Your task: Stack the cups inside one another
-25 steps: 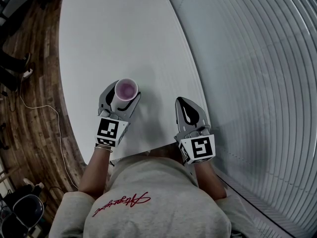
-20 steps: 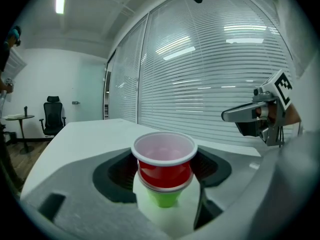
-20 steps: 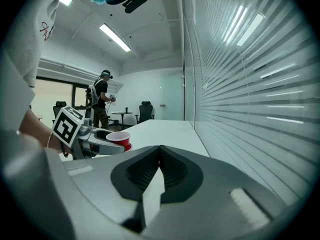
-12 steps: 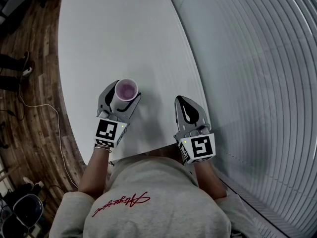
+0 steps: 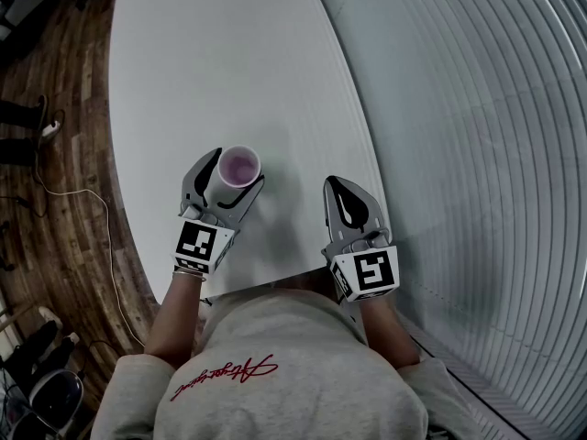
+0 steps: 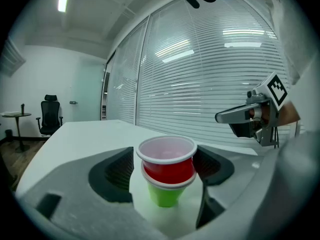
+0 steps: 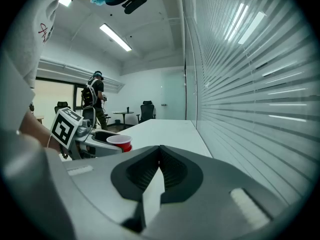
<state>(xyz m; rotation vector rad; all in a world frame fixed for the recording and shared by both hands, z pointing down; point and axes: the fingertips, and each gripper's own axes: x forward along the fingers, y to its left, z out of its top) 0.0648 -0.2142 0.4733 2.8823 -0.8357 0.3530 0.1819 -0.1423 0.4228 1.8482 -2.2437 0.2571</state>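
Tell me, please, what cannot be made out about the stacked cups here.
Head view: the red plastic cup covers the green plastic cup beneath.
Right gripper view: the left hand-held gripper, whose jaws have just been opening around the stack, hides its lower part.

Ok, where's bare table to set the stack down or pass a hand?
Everything on the table beyond the cups is bare. The strip between left gripper and right gripper is free too. It's tight only near the front edge: the cups stand between the left jaws, which have just been opening, and the shut right gripper sits by the blinds.
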